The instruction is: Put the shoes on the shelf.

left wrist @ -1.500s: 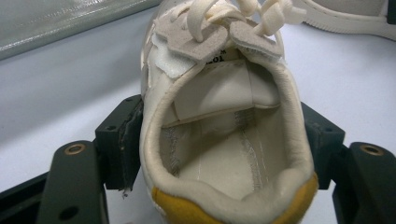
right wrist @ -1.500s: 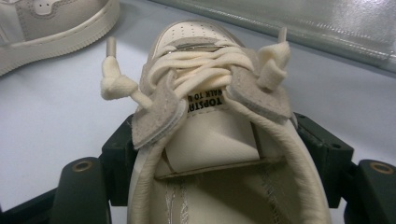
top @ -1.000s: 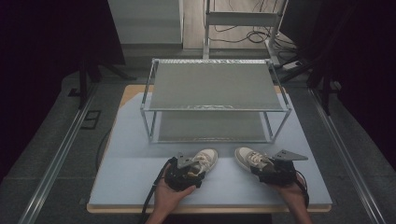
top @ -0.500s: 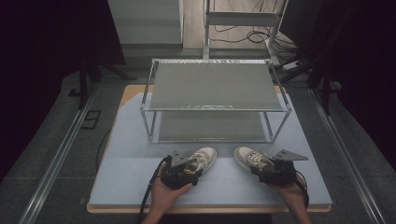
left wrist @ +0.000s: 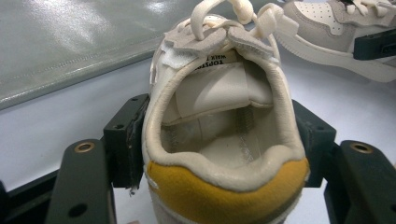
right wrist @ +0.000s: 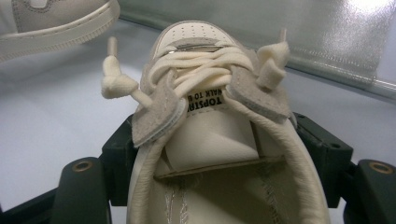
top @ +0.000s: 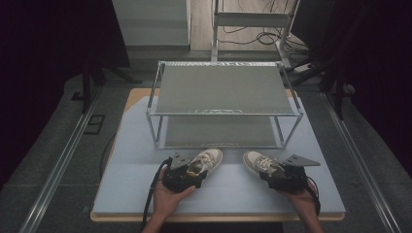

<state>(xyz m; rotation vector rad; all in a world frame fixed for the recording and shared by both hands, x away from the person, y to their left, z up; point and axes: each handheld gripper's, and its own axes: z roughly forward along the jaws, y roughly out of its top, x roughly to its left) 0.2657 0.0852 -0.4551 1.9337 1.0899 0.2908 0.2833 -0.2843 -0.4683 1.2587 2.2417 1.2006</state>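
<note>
Two cream and grey sneakers lie side by side on the pale blue table mat (top: 124,187), toes toward the rack. The left sneaker (top: 208,159) has a yellow heel patch (left wrist: 219,196). My left gripper (top: 190,173) is shut on its heel, a black pad (left wrist: 128,140) pressing each side of the collar. The right sneaker (top: 258,162) is held the same way: my right gripper (top: 281,175) is shut on its heel, pads (right wrist: 322,154) against both sides below the laces (right wrist: 196,74). A hand holds each gripper from the near table edge.
A two-level metal wire rack (top: 223,113) stands just beyond the sneakers; its lower shelf (left wrist: 70,42) lies close ahead of the toes. The mat's front edge (top: 218,213) is right behind the hands. Dark floor and rails flank the table.
My left gripper and its sneaker have crept slightly leftward. The right gripper and its sneaker have stayed put.
</note>
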